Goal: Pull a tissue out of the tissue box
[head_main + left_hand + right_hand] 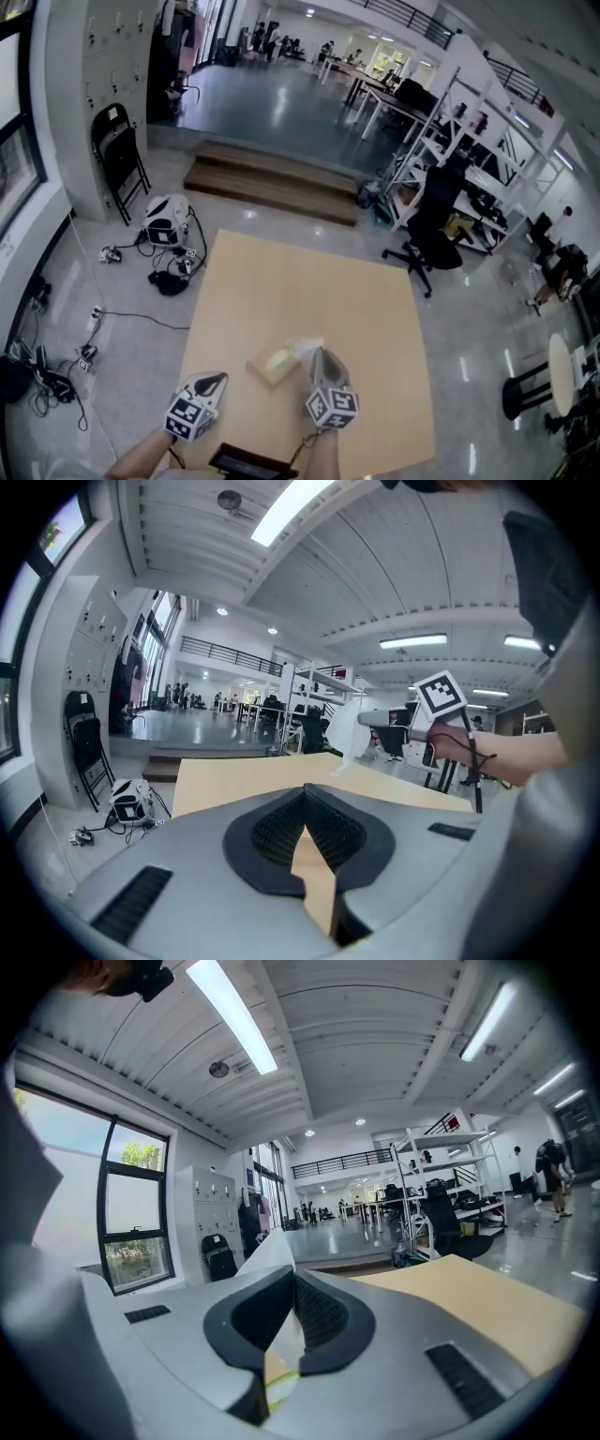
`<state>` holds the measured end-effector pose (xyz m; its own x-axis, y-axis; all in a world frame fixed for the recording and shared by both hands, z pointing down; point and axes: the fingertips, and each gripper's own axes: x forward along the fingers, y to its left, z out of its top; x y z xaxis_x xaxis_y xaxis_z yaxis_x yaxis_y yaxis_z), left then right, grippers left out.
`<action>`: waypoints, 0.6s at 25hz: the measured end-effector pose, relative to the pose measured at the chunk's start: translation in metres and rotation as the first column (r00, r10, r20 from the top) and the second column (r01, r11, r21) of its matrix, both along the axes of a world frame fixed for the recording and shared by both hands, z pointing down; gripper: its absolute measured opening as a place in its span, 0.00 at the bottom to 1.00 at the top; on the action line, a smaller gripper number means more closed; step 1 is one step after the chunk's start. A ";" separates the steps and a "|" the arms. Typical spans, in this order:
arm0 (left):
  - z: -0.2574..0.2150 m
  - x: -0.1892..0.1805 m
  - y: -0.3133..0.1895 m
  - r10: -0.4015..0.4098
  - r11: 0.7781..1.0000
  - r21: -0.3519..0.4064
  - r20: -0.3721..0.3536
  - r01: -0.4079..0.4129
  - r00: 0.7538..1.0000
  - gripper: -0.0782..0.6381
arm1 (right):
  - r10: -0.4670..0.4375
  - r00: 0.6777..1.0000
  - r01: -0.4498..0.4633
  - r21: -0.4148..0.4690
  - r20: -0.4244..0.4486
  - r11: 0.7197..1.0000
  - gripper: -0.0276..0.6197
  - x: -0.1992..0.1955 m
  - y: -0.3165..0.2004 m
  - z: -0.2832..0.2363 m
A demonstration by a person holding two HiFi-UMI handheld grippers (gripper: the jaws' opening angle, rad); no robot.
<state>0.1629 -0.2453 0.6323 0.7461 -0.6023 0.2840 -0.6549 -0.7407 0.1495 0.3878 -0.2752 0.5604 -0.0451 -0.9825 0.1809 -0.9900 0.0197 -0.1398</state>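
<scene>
Right gripper (292,1277): jaws closed down on a white tissue (266,1252). The sheet is pinched between the pads, and a peak of it stands out past the fingertips on their left side. The yellowish tissue box (272,367) sits on the light wooden table (309,281), just below those fingertips and a little to their left. The tissue's lower part runs down towards the box top; whether it is free of the box I cannot tell. Left gripper (307,791): jaws together at the tips with nothing between them, only bare tabletop showing through the gap behind. It hovers over the table's near edge, with the box off to the right of its fingertips and apart from them.
</scene>
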 end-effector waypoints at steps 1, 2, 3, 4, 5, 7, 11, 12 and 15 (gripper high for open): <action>-0.002 0.001 0.000 0.000 1.000 0.005 -0.002 0.000 1.000 0.12 | 0.002 1.000 -0.002 0.005 0.005 1.000 0.05 -0.001 0.006 -0.001; -0.003 0.001 0.001 0.000 1.000 0.008 -0.005 0.000 1.000 0.12 | 0.005 1.000 -0.005 0.010 0.009 1.000 0.05 -0.002 0.013 -0.001; -0.005 0.001 0.001 0.000 1.000 0.010 -0.009 0.000 1.000 0.12 | 0.008 1.000 -0.008 0.014 0.009 1.000 0.05 -0.003 0.019 -0.002; -0.008 0.001 0.001 0.001 1.000 0.015 -0.013 -0.001 1.000 0.12 | 0.010 1.000 -0.011 0.018 0.006 1.000 0.05 -0.005 0.024 -0.004; -0.011 0.002 0.001 0.002 1.000 0.021 -0.018 -0.002 1.000 0.12 | 0.012 1.000 -0.012 0.023 0.003 1.000 0.05 -0.007 0.030 -0.006; -0.015 0.002 0.001 0.004 1.000 0.030 -0.025 -0.004 1.000 0.12 | 0.015 1.000 -0.015 0.028 0.010 0.999 0.05 -0.011 0.042 -0.008; -0.020 0.002 0.005 0.011 0.999 0.040 -0.032 -0.010 0.999 0.12 | 0.029 0.999 -0.030 0.026 0.025 0.999 0.05 -0.017 0.069 -0.004; -0.022 0.002 0.005 0.014 0.999 0.046 -0.032 -0.012 0.999 0.12 | 0.034 0.999 -0.035 0.024 0.023 0.999 0.05 -0.019 0.075 -0.003; -0.025 0.000 0.006 0.024 0.998 0.058 -0.030 -0.022 0.999 0.12 | 0.048 0.999 -0.048 0.017 0.003 0.999 0.05 -0.027 0.090 0.000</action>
